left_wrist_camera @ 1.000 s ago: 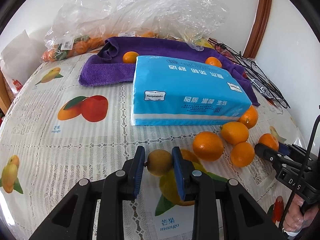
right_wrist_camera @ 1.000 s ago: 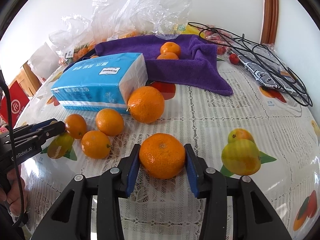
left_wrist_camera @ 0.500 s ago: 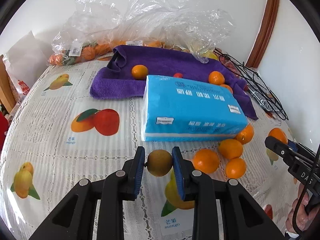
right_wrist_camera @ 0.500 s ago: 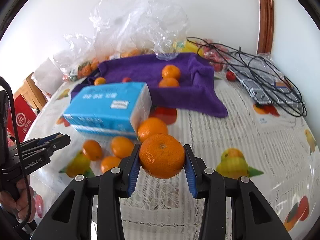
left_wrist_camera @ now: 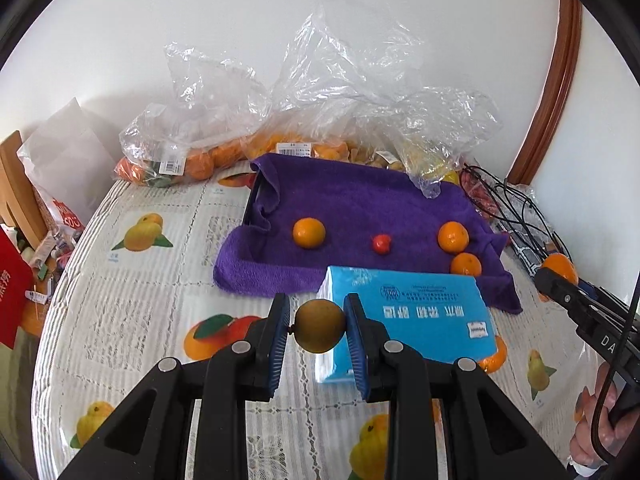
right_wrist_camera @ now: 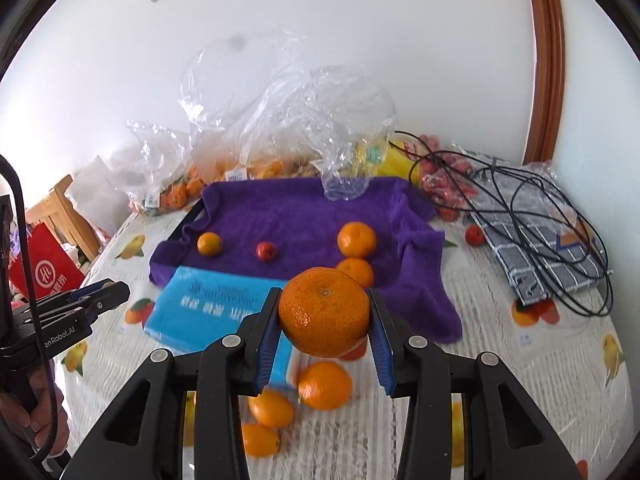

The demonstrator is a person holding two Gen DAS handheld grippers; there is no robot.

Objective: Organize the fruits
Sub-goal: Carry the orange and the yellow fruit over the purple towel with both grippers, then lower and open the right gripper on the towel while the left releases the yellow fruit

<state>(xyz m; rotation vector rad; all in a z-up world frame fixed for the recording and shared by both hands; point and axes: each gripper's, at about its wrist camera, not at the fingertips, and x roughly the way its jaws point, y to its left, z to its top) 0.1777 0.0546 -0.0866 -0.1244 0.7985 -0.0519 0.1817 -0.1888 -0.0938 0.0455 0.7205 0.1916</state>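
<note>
My left gripper (left_wrist_camera: 319, 326) is shut on a small yellow-brown fruit (left_wrist_camera: 319, 326) and holds it high above the table. My right gripper (right_wrist_camera: 324, 322) is shut on a large orange (right_wrist_camera: 324, 312), also lifted. A purple towel (left_wrist_camera: 360, 208) lies at the back with three oranges (left_wrist_camera: 308, 232) and a small red fruit (left_wrist_camera: 381, 243) on it. The towel also shows in the right wrist view (right_wrist_camera: 296, 216). Several loose oranges (right_wrist_camera: 324, 385) lie on the tablecloth below my right gripper.
A blue tissue pack (left_wrist_camera: 416, 328) lies in front of the towel. Plastic bags of fruit (left_wrist_camera: 192, 152) stand against the wall. Black cables (right_wrist_camera: 540, 208) and a checked cloth (right_wrist_camera: 536, 248) lie at the right. A red bag (right_wrist_camera: 44, 276) is at the left.
Both grippers have risen well above the table with their fruits held. The towel and tissue pack now sit further below and ahead.
</note>
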